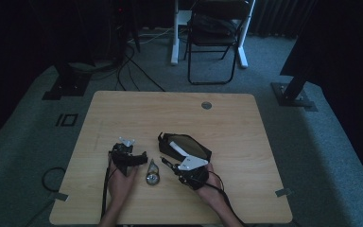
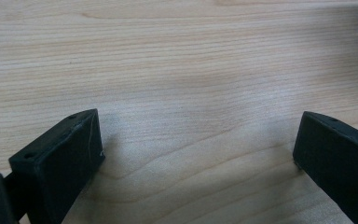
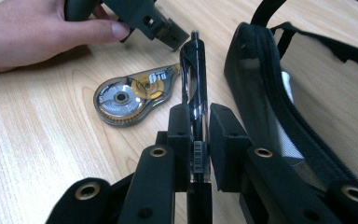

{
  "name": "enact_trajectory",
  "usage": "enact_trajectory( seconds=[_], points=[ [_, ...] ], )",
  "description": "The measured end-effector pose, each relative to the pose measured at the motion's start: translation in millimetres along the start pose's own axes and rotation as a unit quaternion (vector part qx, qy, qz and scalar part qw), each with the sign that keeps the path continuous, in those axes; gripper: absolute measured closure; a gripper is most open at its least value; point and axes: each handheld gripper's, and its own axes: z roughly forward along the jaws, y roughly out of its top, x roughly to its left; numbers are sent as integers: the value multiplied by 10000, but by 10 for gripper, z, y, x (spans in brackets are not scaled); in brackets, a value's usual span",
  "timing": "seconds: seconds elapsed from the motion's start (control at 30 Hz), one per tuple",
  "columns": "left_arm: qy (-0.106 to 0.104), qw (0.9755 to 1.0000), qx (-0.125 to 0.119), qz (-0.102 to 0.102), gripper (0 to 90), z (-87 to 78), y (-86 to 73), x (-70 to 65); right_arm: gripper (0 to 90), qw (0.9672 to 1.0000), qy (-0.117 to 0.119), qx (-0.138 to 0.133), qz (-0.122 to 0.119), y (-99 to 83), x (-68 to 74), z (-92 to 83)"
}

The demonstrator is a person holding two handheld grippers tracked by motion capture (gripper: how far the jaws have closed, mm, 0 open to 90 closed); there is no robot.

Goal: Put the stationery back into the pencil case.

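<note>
Two jaws of our right gripper [image 3: 199, 122] clamp a black pen [image 3: 194, 79] pointing ahead. Just left lies a correction tape dispenser [image 3: 133, 94]; just right, an open black pouch [image 3: 279, 93]. Farther off, our left gripper [image 2: 198, 144] – jaws apart – rests on the table [image 2: 177, 56].

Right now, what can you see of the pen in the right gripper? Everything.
The pen is a slim, glossy black retractable type, plastic by its look, with a clip along the barrel and a small barcode label near the gripped end. The right gripper is shut on it, a pad on either side of the barrel. It points away from the gripper, its far end raised over the wooden table, between the correction tape dispenser and the open black mesh pencil case. Whether it touches either, I cannot tell.
</note>
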Motion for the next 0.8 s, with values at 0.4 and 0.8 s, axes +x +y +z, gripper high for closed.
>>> enact_trajectory(
  seconds=[0.4,0.8],
  points=[
    [0,10000,-1,-1,15,0,0,0,797,9999,-42,-157,42,66,-44,-108],
    [1,10000,0,-1,15,0,0,0,797,9996,-81,-256,24,120,-78,-172]
  ],
)
